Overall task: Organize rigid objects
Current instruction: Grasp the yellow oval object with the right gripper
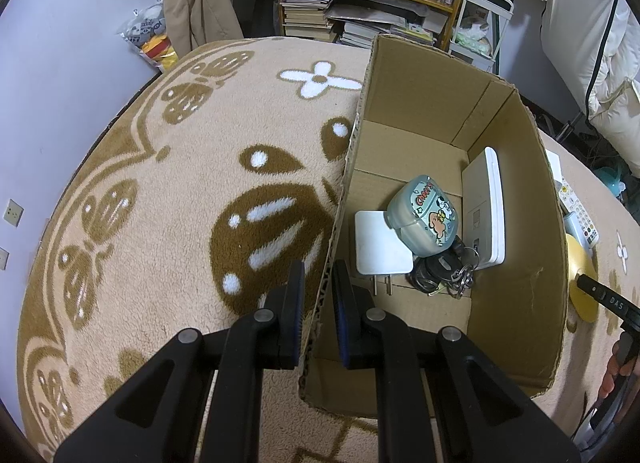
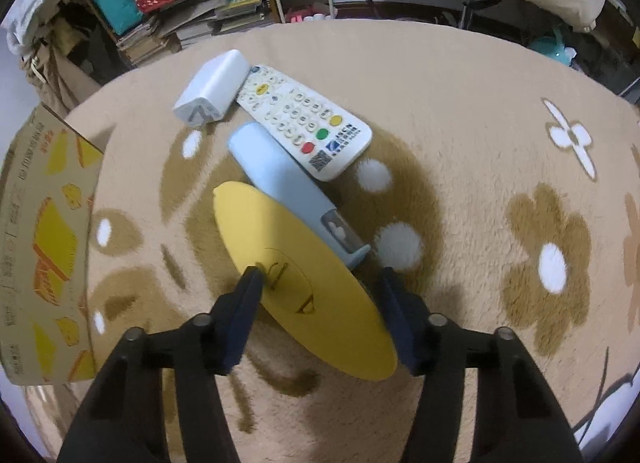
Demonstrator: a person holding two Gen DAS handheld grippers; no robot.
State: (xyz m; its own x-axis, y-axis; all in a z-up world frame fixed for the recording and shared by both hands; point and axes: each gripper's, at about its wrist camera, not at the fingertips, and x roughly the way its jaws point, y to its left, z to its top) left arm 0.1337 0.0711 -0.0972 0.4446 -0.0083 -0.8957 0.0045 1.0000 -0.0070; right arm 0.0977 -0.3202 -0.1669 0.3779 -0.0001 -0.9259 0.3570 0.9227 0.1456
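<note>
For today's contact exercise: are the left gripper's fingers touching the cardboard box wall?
Touching. The left wrist view shows both fingers of the left gripper pressed against the cardboard box wall between them.

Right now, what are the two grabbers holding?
The left gripper pinches the cardboard box by its side wall. The right gripper straddles the yellow disc; grip unclear.

Box (image 1: pixel 520 263) back half free; front w/ charger (image 1: pixel 380 243), keys (image 1: pixel 444 275).
</note>
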